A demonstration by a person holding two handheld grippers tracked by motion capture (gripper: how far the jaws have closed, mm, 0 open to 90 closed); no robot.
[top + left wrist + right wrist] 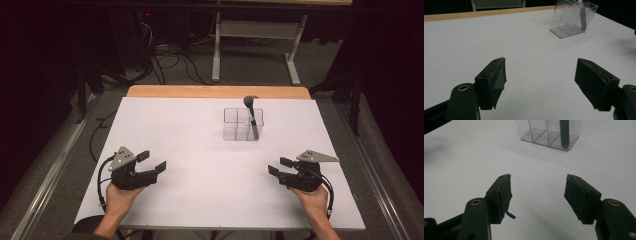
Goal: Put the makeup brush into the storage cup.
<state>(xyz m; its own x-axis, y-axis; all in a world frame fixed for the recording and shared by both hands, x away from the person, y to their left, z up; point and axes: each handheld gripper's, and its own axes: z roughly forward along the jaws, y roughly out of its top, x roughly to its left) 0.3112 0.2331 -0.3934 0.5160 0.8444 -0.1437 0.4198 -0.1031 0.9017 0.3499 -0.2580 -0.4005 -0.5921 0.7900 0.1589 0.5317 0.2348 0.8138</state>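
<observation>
— Both grippers, left gripper (pixel 152 162) and right gripper (pixel 276 166), rest at the near edge, jaws spread, nothing between them. Where's the brush (pixel 252 116)?
— Upright in the clear organizer's (pixel 235 124) right compartment, far-centre; the right one looks slightly nearer

We see a clear, glossy plastic organizer (pixel 242 125) holding a matt dark utensil (pixel 252 117), on a smooth matt white tabletop (pixel 200 150) with a wood edge (pixel 217 92) at twelve o'clock.
</observation>
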